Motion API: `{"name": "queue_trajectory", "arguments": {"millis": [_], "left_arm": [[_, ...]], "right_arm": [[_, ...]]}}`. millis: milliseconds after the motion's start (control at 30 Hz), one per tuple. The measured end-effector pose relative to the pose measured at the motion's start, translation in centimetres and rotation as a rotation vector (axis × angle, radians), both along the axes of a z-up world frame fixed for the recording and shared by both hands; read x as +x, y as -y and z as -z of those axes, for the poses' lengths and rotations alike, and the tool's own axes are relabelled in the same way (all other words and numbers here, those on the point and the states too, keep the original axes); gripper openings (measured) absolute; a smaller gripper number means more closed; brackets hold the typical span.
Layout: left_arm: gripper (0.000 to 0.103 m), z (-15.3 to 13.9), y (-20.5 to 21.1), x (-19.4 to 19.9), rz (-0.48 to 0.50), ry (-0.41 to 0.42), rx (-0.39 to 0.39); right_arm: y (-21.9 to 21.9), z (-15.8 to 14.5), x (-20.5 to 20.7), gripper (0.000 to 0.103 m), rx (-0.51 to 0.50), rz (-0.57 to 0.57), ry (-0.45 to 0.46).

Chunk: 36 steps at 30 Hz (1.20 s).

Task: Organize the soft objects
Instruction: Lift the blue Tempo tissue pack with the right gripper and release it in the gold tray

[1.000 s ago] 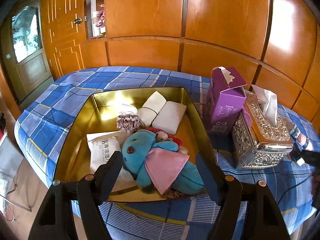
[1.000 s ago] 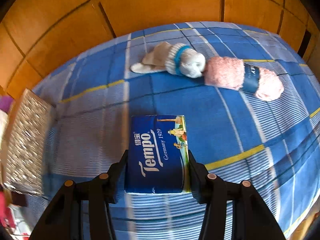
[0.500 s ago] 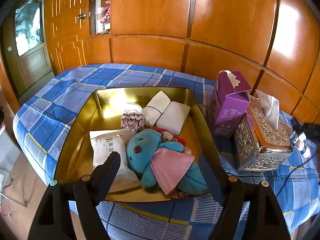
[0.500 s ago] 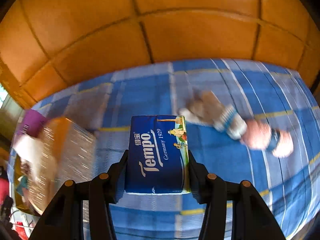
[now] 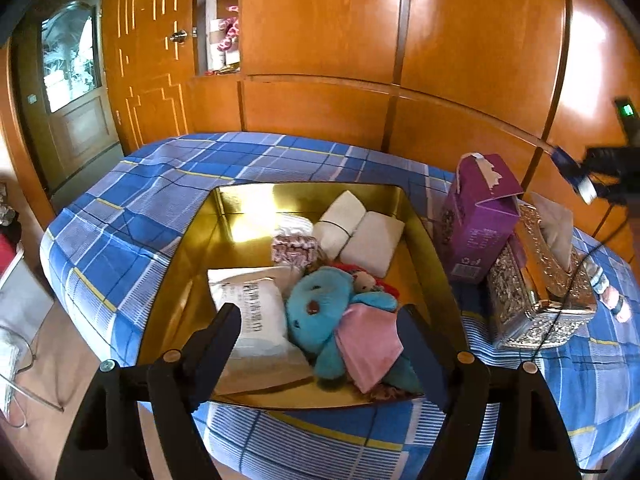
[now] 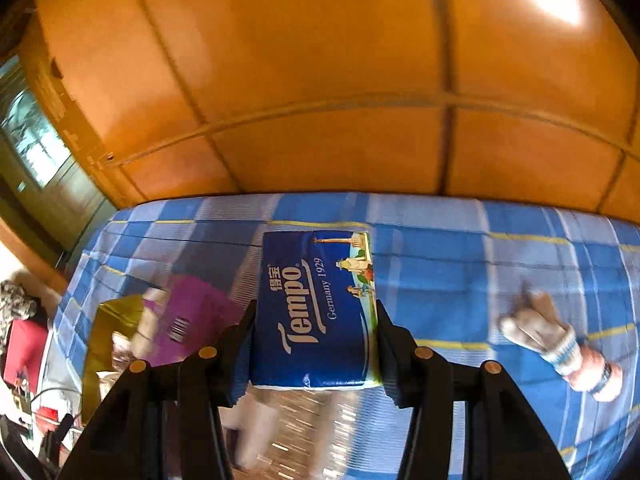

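Two grippers were in view. One, the right gripper (image 6: 314, 344), clamped a blue Tempo tissue pack (image 6: 316, 308) above the blue plaid bed (image 6: 440, 264). Its partner, the left gripper (image 5: 320, 332), stood wide with nothing between its fingers, over the gold tray (image 5: 188, 276) holding a teal plush toy (image 5: 316, 312) and white packets (image 5: 256, 320).

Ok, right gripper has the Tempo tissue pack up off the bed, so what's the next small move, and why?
Probably carry the Tempo pack on toward the gold tray and lower it into the bare corner behind the white packet. The right gripper is clamped on it above the silver tissue box, the other soft items already lie in the tray, and the left gripper hangs open, empty.
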<state>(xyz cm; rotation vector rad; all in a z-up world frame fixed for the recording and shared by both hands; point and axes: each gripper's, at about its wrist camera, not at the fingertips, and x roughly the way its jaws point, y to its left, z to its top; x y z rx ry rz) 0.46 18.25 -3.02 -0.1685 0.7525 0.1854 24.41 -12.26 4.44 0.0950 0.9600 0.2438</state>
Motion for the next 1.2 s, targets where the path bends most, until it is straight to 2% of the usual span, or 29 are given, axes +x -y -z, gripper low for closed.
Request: {"name": "queue_trajectory", "arguments": {"millis": [133, 267, 467, 633, 733, 867, 1200], "left_arm": [[0.081, -0.3, -1.1, -0.5, -0.030, 0.010, 0.005], [0.081, -0.3, -2.3, -0.8, -0.063, 0.015, 0.001], [0.081, -0.3, -3.9, -1.1, -0.112, 0.023, -0.008], [0.081, -0.1, -4.7, -1.2, -0.135, 0.024, -0.015], [0.081, -0.1, -5.1, -1.3, -0.144, 0.026, -0.020], [0.081, 0.2, -5.3, -1.2, -0.145, 0.022, -0.027], [0.081, 0.8, -5.0, -0.9, -0.137, 0.006, -0.041]], "right_arm": [[-5.8, -0.9, 0.0, 0.052, 0.001, -0.116, 0.024], [-11.7, -0.8, -1.7, 0.052, 0.005, -0.268, 0.038], [-18.1, 1.6, -6.4, 0.052, -0.023, -0.484, 0.013], [-21.9, 5.6, -10.0, 0.052, -0.092, -0.615, -0.035], [-23.1, 8.2, -11.0, 0.052, -0.133, -0.637, -0.073], [-22.9, 10.7, -10.8, 0.052, -0.140, -0.611, -0.117], [-24.1, 13.5, -9.4, 0.052, -0.226, -0.565, -0.143]]}}
